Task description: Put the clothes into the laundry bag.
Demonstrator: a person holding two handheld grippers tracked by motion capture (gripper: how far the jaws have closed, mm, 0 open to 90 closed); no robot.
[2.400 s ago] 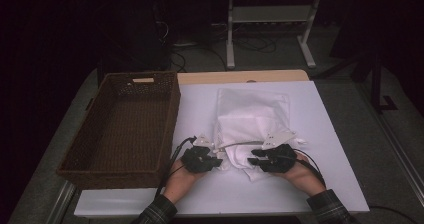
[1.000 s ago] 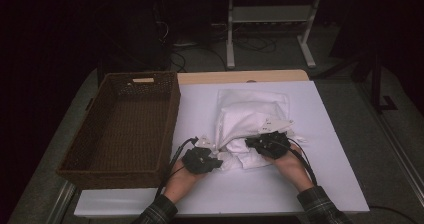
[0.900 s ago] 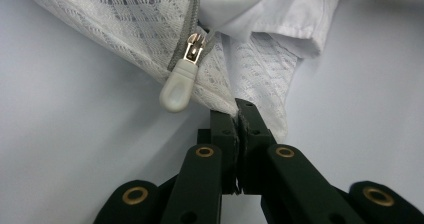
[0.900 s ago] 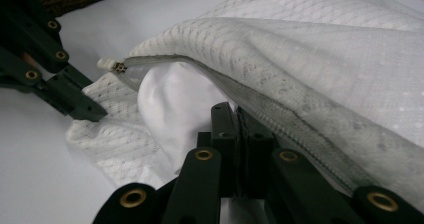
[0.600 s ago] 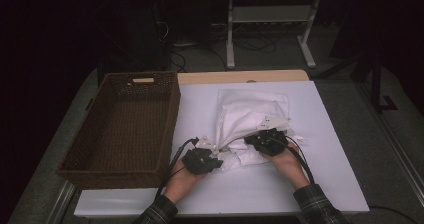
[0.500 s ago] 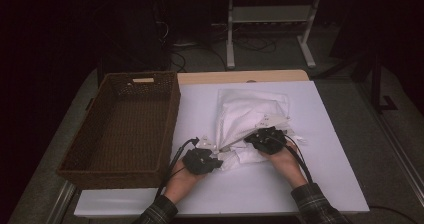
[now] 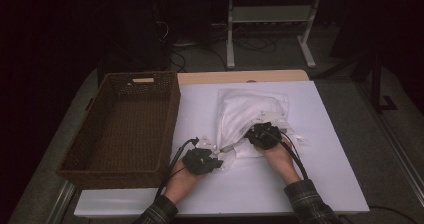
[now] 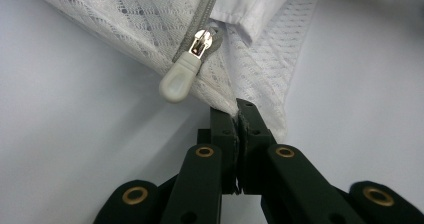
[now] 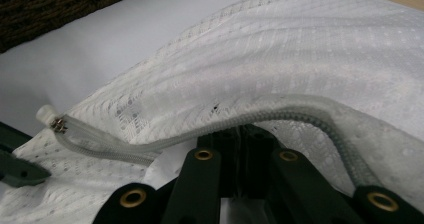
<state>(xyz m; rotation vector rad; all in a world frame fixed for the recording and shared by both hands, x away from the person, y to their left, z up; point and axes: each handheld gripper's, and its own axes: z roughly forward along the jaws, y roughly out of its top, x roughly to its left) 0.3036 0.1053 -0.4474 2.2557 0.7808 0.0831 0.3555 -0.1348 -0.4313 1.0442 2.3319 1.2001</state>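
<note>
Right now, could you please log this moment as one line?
left claw: shut on mesh bag corner | right claw: shut on bag's zipper edge | zipper pull: free | basket: beside

I see white mesh bag [image 7: 248, 115], diamond-weave pattern, grey zipper [image 9: 280, 115], off-white pull [image 8: 179, 77] upper left of frame; dark brown woven basket [image 7: 125, 126] left; white tabletop [image 7: 320, 154]; black grippers, brass rivets.

Wicker basket [image 7: 122, 126]: dark brown, rectangular, open-topped, set on the left part of the table, a pale tag seen at its far rim. White board [image 7: 320, 134]: laid flat over the table top, basket at its left edge. Wooden table edge [image 7: 240, 77]: exposed beyond the board. Metal stand [image 7: 270, 19]: seen on the floor behind, cables beside it.
</note>
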